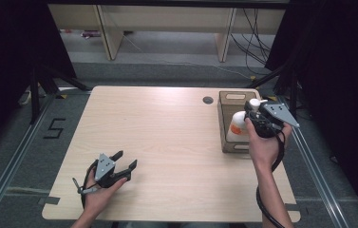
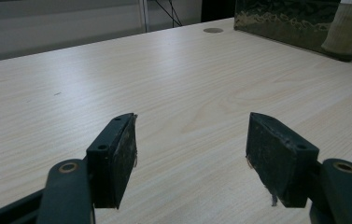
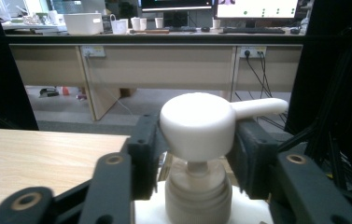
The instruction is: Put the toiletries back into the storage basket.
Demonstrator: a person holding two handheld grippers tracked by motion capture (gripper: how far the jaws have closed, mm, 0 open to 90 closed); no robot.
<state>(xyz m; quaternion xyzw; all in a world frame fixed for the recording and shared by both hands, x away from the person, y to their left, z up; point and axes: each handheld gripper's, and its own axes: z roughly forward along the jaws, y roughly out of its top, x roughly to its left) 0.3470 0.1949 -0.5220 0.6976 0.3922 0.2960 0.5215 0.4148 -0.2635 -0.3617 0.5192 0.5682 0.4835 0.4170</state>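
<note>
A white pump bottle (image 1: 237,126) with an orange label stands in the open wooden box (image 1: 225,142) at the table's right edge. My right gripper (image 1: 254,114) is at its top. In the right gripper view the jaws flank the white pump head (image 3: 197,123) closely, and the right gripper (image 3: 197,140) shows no gap at either pad; the spout points right. My left gripper (image 1: 124,164) lies low over the table's near left part. Its pads (image 2: 117,154) stand wide apart, and between them the left gripper (image 2: 190,154) holds nothing but bare wood.
The light wooden table (image 1: 167,142) has a round cable hole (image 1: 208,100) beside the box. Black curtains hang on both sides. Desks and cables stand on the floor beyond the far edge. The box's dark side (image 2: 285,21) lies far ahead of the left gripper.
</note>
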